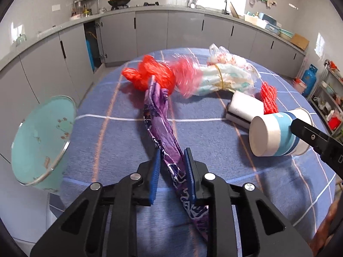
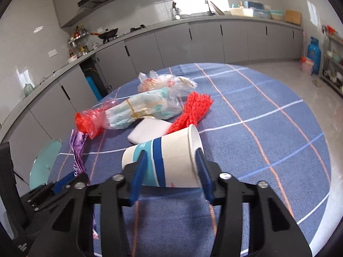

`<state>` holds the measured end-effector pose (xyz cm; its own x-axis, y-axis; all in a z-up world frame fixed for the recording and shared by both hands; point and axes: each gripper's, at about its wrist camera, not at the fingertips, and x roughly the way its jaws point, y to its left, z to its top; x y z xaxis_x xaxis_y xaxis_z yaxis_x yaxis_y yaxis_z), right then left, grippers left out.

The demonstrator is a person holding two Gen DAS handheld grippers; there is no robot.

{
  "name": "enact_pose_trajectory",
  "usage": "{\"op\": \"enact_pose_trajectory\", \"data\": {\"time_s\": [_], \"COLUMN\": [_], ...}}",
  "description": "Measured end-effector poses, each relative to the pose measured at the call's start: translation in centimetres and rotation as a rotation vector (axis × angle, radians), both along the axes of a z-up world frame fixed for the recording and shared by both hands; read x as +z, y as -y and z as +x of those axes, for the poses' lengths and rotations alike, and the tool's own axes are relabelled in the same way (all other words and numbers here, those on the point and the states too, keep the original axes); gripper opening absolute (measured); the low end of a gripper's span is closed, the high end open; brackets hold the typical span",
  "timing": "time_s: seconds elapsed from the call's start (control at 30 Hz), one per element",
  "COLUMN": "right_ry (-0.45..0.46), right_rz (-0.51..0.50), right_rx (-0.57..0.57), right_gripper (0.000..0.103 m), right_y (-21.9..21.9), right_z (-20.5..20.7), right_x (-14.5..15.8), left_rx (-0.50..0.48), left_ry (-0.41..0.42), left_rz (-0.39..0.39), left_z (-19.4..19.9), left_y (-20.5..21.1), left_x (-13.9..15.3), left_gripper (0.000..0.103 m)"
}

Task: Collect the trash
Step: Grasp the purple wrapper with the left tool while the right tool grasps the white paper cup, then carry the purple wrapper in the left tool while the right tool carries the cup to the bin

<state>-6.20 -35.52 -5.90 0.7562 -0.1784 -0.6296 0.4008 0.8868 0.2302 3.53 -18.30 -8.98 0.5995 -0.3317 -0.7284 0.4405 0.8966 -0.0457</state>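
Observation:
My left gripper (image 1: 172, 162) is shut on a purple patterned plastic bag (image 1: 163, 126), whose far end reaches a red plastic bag (image 1: 150, 72); both look lifted and blurred. My right gripper (image 2: 171, 169) is shut on a white and blue paper cup (image 2: 169, 160), held on its side above the blue checked tablecloth (image 2: 268, 128). The cup shows in the left wrist view (image 1: 276, 135). On the table lie a clear bag of tissue packs (image 2: 145, 109), a red foam net (image 2: 193, 111) and a white packet (image 2: 150, 130).
A teal round stool (image 1: 40, 139) stands left of the table. Grey kitchen cabinets (image 1: 150, 27) run along the back wall. A blue gas cylinder (image 2: 314, 52) and a shelf rack (image 2: 334, 64) stand at the right.

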Motion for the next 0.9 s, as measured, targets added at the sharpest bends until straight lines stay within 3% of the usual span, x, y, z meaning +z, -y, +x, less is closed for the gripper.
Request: {"op": "enact_pose_trajectory", "data": {"time_s": [0.2, 0.5, 0.9], "right_ry": [0.021, 0.053, 0.079], "right_rz": [-0.023, -0.065, -0.123], "right_rx": [0.038, 0.073, 0.111], "right_gripper": [0.018, 0.005, 0.005], "right_y": [-1.5, -3.7, -6.2], "right_z": [-0.3, -0.3, 0.4], "right_x": [1.1, 3.2, 4.8], "left_rx": [0.016, 0.050, 0.076], "left_ry": [0.046, 0.108, 0.150], "left_rz": [-0.009, -0.032, -0.062], "left_z": [-0.7, -1.4, -2.0], "left_y": [-2.0, -4.7, -7.1], "left_x": [1.5, 3.5, 5.1], "left_gripper": [0.017, 0.016, 0.016]}}
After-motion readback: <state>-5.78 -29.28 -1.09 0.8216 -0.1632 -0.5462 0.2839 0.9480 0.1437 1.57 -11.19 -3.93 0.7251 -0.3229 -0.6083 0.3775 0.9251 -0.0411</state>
